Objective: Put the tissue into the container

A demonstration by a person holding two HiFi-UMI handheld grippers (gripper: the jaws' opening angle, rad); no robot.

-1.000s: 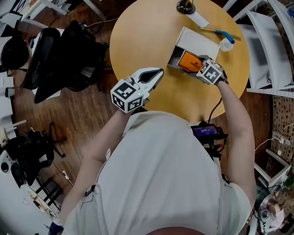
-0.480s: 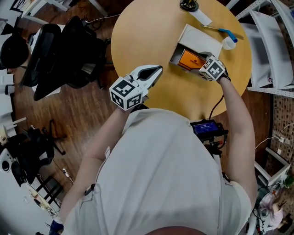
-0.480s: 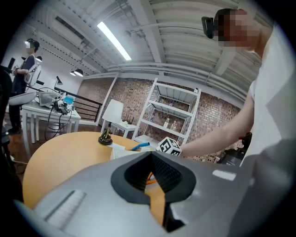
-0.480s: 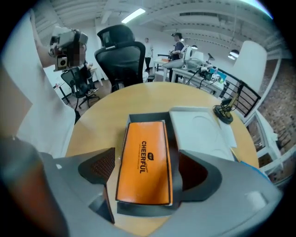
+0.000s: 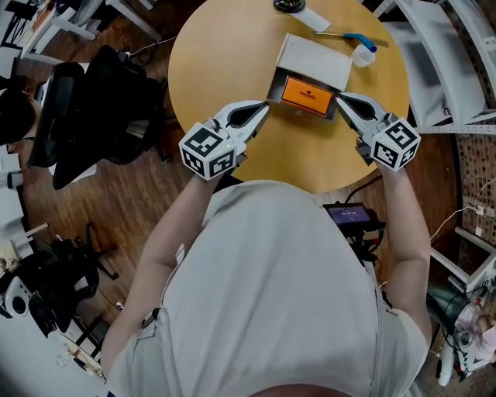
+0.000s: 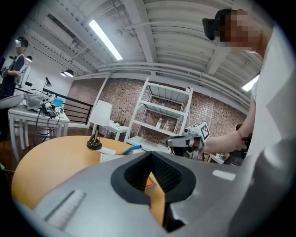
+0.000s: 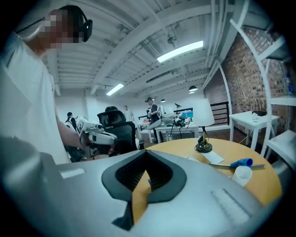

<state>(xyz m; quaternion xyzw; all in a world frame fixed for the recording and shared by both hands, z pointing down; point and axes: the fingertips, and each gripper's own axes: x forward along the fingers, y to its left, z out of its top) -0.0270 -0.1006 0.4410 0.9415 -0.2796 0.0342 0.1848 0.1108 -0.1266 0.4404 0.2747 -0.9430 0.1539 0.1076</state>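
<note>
The orange tissue pack (image 5: 307,93) lies inside the white container (image 5: 314,56), which stands open on the round yellow table (image 5: 225,54). My left gripper (image 5: 263,108) hovers just left of the container's near corner, shut and empty. My right gripper (image 5: 341,98) sits off the container's right end, a little apart from the pack, shut with nothing between its fingers. In the left gripper view, the left gripper (image 6: 150,153) shows a sliver of the orange pack (image 6: 148,182) past its jaws, with the right gripper (image 6: 187,139) beyond. The right gripper (image 7: 147,152) faces the left gripper (image 7: 97,135).
Behind the container lie a blue-handled tool (image 5: 358,39), a small white cup (image 5: 361,56), a white paper slip (image 5: 310,19) and a black lamp base (image 5: 288,5). A black office chair (image 5: 101,108) stands left of the table, white shelving (image 5: 442,62) to the right.
My right gripper has drawn back out of the container toward me and to the right, leaving the orange pack inside, and its jaws have shut. The left gripper edged closer to the container.
</note>
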